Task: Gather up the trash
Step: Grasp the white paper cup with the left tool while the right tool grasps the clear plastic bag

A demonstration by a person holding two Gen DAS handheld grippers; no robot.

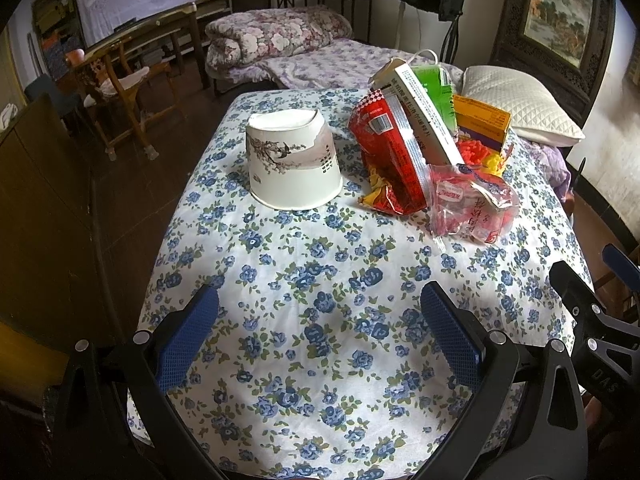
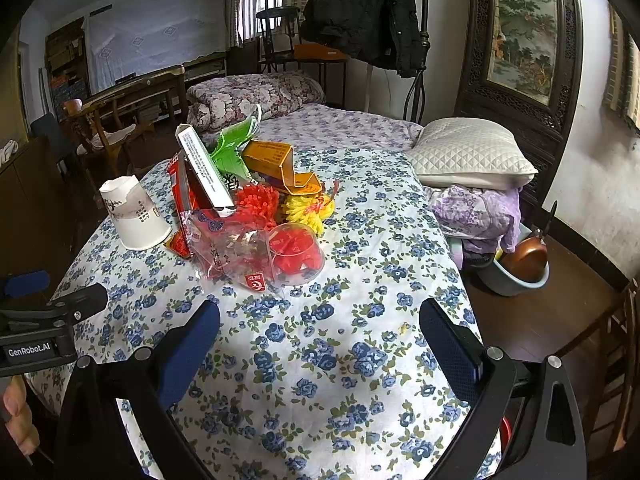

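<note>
A pile of trash lies on the flowered tablecloth [image 1: 320, 280]. It holds an upturned white paper cup [image 1: 292, 160], a red snack bag [image 1: 384, 152], a white carton [image 1: 428, 120], a yellow box [image 1: 482, 120] and a clear wrapper [image 1: 472, 208]. In the right wrist view the cup [image 2: 134, 216] is at the left, with a clear plastic cup [image 2: 296, 252] and the wrapper [image 2: 228, 248] in front. My left gripper [image 1: 320, 336] is open and empty, short of the pile. My right gripper [image 2: 320, 344] is open and empty too.
A bed with a white pillow [image 2: 472, 156] and a folded flowered quilt [image 2: 256, 96] is behind the table. A wooden chair [image 1: 120, 92] stands at the left. A basin with a brown pan [image 2: 520, 264] sits on the floor at the right.
</note>
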